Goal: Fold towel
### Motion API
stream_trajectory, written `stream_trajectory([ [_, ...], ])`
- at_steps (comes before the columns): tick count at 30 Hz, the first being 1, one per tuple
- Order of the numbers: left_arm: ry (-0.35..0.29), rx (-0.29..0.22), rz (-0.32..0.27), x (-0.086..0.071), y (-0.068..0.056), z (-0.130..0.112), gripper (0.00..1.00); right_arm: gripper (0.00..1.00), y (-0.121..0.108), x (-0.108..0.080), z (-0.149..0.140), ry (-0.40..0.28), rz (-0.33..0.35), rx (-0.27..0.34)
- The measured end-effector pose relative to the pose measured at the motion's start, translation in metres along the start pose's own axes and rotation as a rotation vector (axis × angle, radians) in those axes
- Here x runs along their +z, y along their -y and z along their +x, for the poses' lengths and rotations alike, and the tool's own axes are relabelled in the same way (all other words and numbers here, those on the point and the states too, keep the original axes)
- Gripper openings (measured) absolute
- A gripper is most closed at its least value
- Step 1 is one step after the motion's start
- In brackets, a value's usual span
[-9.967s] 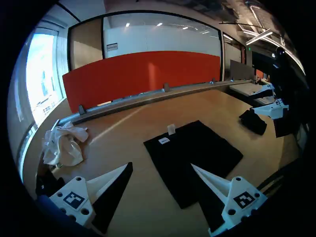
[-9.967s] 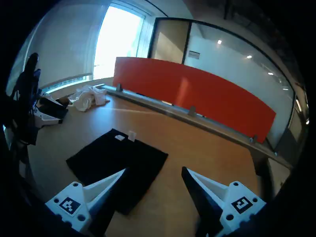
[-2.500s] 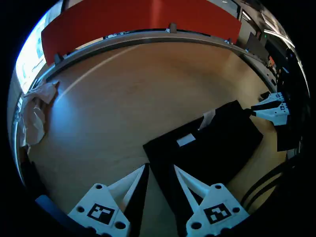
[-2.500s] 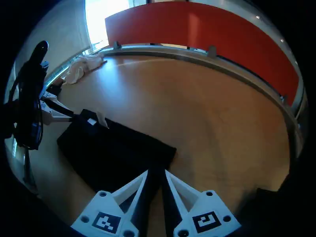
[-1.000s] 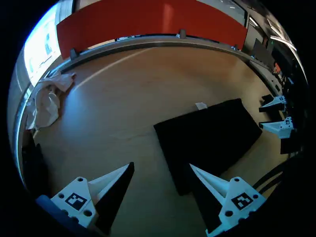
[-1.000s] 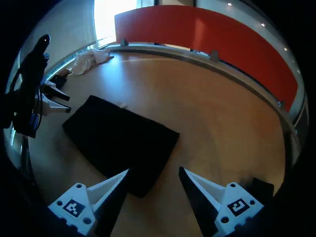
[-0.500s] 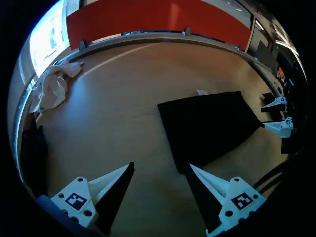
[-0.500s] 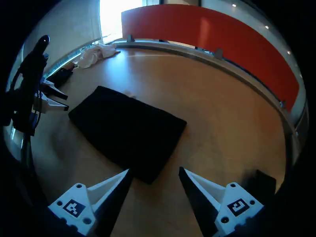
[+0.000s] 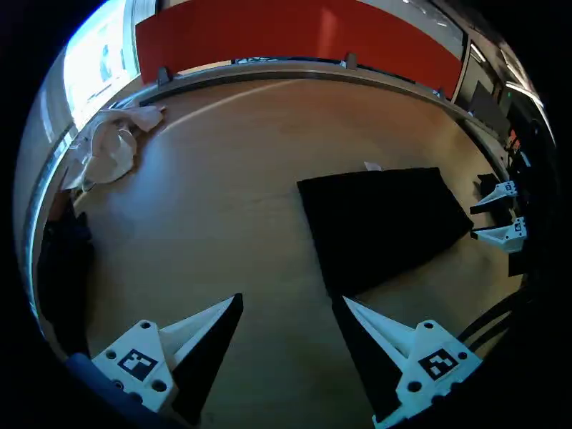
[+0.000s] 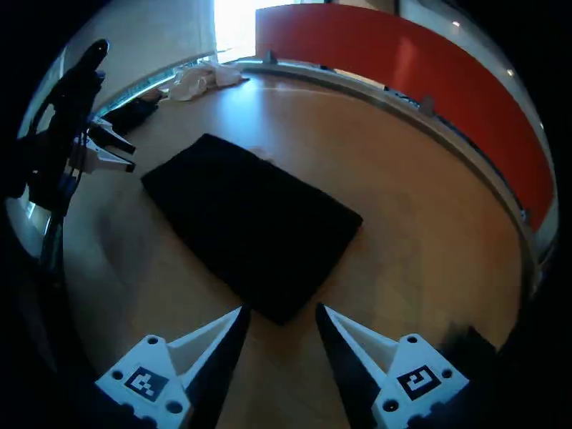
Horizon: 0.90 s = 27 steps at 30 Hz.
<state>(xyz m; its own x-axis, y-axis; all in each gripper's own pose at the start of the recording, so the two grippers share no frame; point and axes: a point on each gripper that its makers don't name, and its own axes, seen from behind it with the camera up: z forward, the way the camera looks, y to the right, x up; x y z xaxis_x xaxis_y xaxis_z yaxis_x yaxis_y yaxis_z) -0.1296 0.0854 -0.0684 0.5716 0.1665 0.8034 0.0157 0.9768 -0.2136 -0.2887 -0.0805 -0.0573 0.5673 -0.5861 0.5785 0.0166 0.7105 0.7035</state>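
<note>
As it lies, towel (image 9: 382, 218): flat on table (image 9: 214, 214), black rectangle.
Left gripper (image 9: 286, 299): fingers wide, empty.
Right gripper (image 10: 282, 307): fingers narrower (not closed), towel's near corner between tips.

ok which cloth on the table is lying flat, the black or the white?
The black towel: it lies as a flat rectangle in the middle of the table. The white cloth is a crumpled heap at the far edge.
</note>
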Motion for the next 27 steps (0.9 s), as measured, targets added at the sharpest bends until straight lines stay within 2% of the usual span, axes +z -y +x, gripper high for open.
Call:
stream_trajectory([
  [2,-0.001,-0.012,0.004,-0.004,0.002,-0.003,0.92,0.65,0.000,0.001,-0.003,0.013,0.010,-0.021],
  [6,0.000,-0.033,0.014,-0.012,0.007,-0.011,0.92,0.54,-0.001,0.003,-0.006,0.032,0.025,-0.056],
  [15,0.007,-0.055,0.036,-0.027,0.018,-0.028,0.92,0.14,-0.001,0.004,-0.008,0.051,0.046,-0.065],
  [18,0.008,-0.064,0.040,-0.031,0.021,-0.031,0.92,0.06,0.001,0.005,-0.008,0.051,0.050,-0.064],
  [27,0.008,-0.079,0.042,-0.038,0.025,-0.035,0.92,0.04,0.003,0.002,0.000,0.031,0.042,-0.059],
])
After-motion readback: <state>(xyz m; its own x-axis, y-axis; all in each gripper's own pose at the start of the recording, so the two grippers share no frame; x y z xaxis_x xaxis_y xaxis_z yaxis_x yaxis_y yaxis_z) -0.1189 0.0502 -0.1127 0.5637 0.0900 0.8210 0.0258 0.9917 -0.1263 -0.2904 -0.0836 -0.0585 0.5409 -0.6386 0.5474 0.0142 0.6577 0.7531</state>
